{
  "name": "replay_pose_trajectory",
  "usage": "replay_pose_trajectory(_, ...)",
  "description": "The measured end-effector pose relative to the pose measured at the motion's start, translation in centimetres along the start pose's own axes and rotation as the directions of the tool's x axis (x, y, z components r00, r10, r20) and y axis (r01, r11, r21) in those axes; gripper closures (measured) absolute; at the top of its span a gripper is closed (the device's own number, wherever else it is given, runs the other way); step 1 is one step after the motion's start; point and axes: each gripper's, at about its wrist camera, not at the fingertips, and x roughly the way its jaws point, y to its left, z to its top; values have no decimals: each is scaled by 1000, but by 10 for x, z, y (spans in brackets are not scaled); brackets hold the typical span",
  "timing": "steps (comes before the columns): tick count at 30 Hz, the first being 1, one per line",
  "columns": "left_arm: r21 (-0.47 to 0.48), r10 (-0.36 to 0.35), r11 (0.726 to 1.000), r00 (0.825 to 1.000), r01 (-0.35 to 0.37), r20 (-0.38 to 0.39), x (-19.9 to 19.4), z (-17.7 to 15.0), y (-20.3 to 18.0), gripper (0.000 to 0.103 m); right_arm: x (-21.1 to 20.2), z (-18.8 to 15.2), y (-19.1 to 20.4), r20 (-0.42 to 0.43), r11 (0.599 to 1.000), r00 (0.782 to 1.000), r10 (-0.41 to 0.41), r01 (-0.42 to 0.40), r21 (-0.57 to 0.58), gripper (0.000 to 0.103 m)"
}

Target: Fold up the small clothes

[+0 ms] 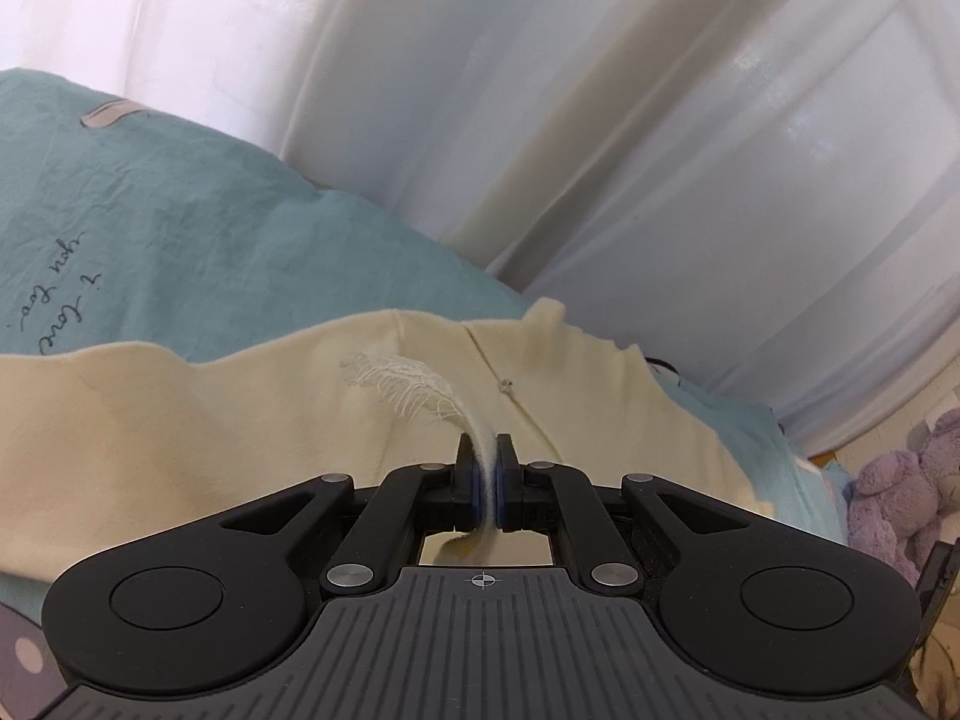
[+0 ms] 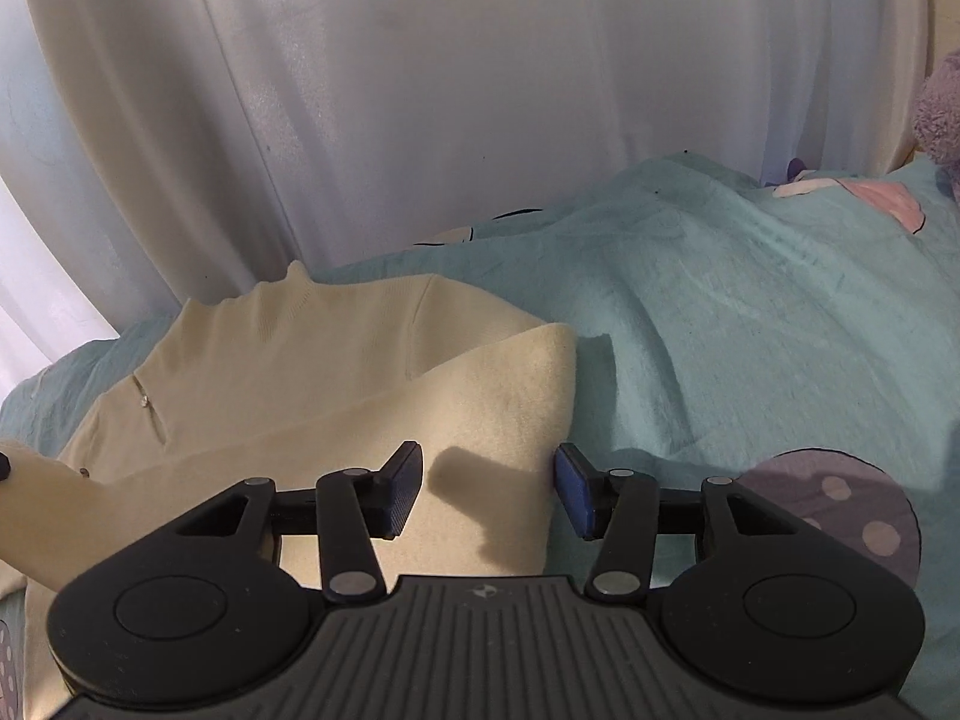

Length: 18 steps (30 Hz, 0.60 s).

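A small cream knit top (image 1: 252, 414) lies spread on a teal bedsheet (image 1: 180, 210). My left gripper (image 1: 487, 468) is shut on a thin pinched strip of the top's fabric, beside a white lace patch (image 1: 396, 384). In the right wrist view the same cream top (image 2: 336, 360) lies with a flap folded over, its collar toward the curtain. My right gripper (image 2: 489, 489) stands open just above the folded flap's right edge, and its pads press on nothing. One blue pad (image 2: 573, 489) hangs over the sheet, the other over the cloth.
White curtains (image 2: 450, 90) hang close behind the bed. A purple plush toy (image 1: 900, 480) sits at the right, seen too at the top right as the plush (image 2: 942, 114). The teal sheet (image 2: 750, 330) carries printed patches, one a dotted purple circle (image 2: 840, 504).
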Motion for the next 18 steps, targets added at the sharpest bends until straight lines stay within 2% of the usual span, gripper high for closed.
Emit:
replay_pose_trajectory(2, 7, -8, 1000, 1000, 8, -3, 3, 0, -1, 96, 9, 1, 0, -14, 1000, 1000, -16, 16, 0, 65)
replay_pose_trajectory(3, 8, -10, 1000, 1000, 10, -4, 4, 0, -1, 96, 11, 2, 0, -3, 1000, 1000, -16, 16, 4, 76)
replay_pose_trajectory(4, 11, -10, 1000, 1000, 10, -5, 5, 0, -1, 96, 11, 2, 1, 8, 1000, 1000, -12, 12, -1, 92)
replay_pose_trajectory(7, 29, -15, 999, 1000, 15, 15, 7, 1, -3, 97, 2, 4, 9, 86, 997, 994, -61, 65, -45, 96)
replay_pose_trajectory(10, 47, -19, 999, 999, 18, 26, 13, 4, -5, 97, -5, 6, 8, 161, 989, 978, -130, 139, -43, 96)
replay_pose_trajectory(13, 73, 25, 997, 1000, -26, 16, 26, 4, -7, 97, 0, 8, 1, 156, 987, 975, -155, 160, -16, 96)
replay_pose_trajectory(18, 152, 130, 980, 992, -127, -9, 48, -6, -2, 96, 8, 4, 1, 147, 972, 965, -219, 229, -56, 96)
